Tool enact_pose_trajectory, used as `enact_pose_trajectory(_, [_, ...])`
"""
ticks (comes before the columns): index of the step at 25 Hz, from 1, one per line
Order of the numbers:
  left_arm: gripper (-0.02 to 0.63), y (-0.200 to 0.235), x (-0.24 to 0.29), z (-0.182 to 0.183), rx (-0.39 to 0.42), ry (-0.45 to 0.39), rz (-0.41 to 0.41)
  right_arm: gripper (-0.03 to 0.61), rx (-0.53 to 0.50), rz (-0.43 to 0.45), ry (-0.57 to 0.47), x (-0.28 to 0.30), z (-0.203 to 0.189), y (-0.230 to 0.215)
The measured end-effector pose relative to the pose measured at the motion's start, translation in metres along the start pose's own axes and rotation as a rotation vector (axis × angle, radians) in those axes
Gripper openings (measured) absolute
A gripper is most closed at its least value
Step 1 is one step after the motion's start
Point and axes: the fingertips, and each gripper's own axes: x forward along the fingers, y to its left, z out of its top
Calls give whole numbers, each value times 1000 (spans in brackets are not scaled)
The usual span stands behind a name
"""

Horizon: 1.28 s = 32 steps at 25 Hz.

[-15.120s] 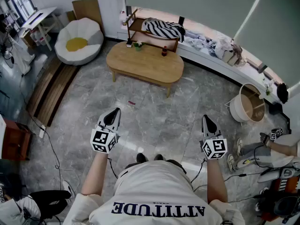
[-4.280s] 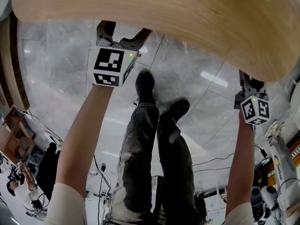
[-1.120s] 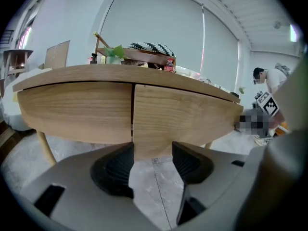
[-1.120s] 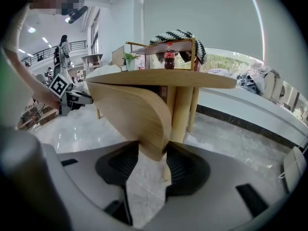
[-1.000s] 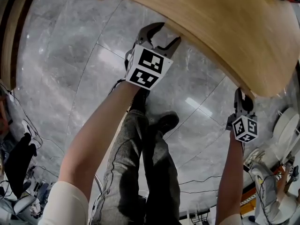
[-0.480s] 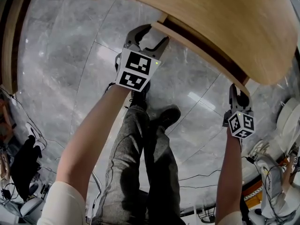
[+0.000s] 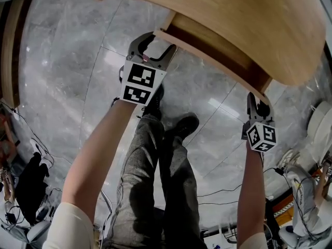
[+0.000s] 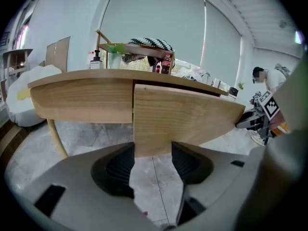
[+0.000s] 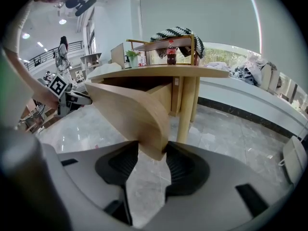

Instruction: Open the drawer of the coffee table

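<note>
The left tongs (image 7: 154, 44) and right tongs (image 7: 258, 102) each clamp an end of the drawer front (image 8: 185, 117), likely so it slides evenly from under the tabletop (image 7: 233, 14).

The right gripper (image 9: 151, 154) has its jaws clamped on the lower corner of the curved wooden drawer front (image 9: 127, 107), one dark ribbed pad on each face. The drawer stands partly out from under the coffee table (image 9: 202, 72), with a dark gap showing behind the panel. A round table leg (image 9: 186, 110) stands just beside the gripped end. At the panel's far end the left gripper (image 9: 83, 98) meets the wood, its marker cube (image 9: 57, 86) beside it. On the surface stand a dark bottle (image 9: 170, 52) with a red label, a small green plant (image 9: 133, 57) and a wooden rack (image 9: 161, 45) draped with a striped cloth (image 9: 179, 32). Grey marble floor (image 9: 231, 134) lies below
</note>
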Motion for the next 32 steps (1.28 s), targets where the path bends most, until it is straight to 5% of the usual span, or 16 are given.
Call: enact_pose_trajectory(32, [272, -9, -24, -33, -75, 123, -11, 248, 51, 23, 123, -14, -32, 20])
